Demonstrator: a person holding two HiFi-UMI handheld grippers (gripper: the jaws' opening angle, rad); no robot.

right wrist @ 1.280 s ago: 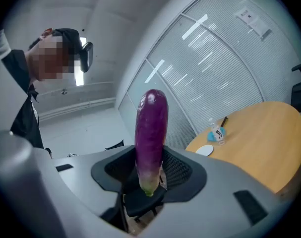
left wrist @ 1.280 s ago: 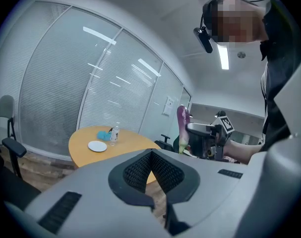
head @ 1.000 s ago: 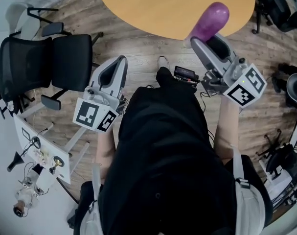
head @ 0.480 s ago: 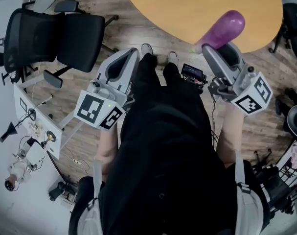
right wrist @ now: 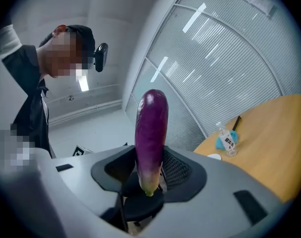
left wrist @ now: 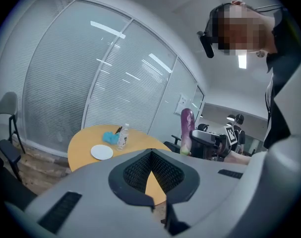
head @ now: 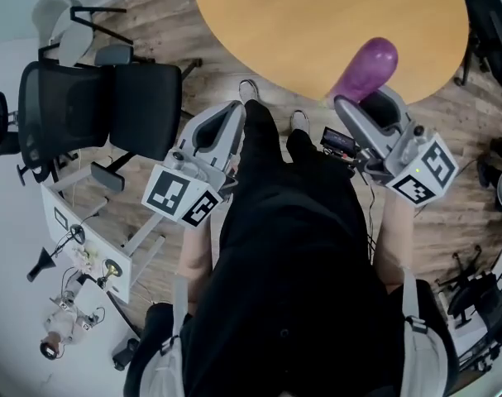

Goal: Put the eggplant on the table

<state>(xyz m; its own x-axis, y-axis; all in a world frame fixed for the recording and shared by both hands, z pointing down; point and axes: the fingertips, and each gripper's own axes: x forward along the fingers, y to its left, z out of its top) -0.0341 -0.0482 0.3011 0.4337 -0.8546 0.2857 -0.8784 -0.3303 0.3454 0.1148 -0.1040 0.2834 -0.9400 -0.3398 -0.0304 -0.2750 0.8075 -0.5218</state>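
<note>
Here, the glossy purple eggplant [right wrist: 151,133] is clamped in the right gripper [right wrist: 149,157]. The grey plastic jaws stand partly apart, and their black ribbed pads press on its narrow lower part. In both gripper views its long axis runs nearly vertical, with the rounded purple end up and the pale green tip down between the pads. From the head view the rounded end overlaps the near edge of the rounded table with a smooth orange-yellow top [head: 317,23], above it and not resting on it.

The left gripper [left wrist: 151,155] has its tips together and nothing between them; only a thin wedge of gap shows between the pads. Each gripper bears a white cube with black square markers [head: 181,197].

A round white plate [left wrist: 101,152] lies towards the table's far edge. Farther along that edge stand a clear plastic bottle [left wrist: 122,137], whose label is too small to read, a crumpled blue cloth [left wrist: 109,137] touching it and a dark pen [left wrist: 118,129] just beyond. A black mesh-backed office chair [head: 93,110] stands on the wood-plank floor [head: 209,48], well apart from the table's left edge. The glass wall with horizontal blinds [left wrist: 90,83] lies behind the table. The person's black garment [head: 292,263] fills the lower middle of the head view.
</note>
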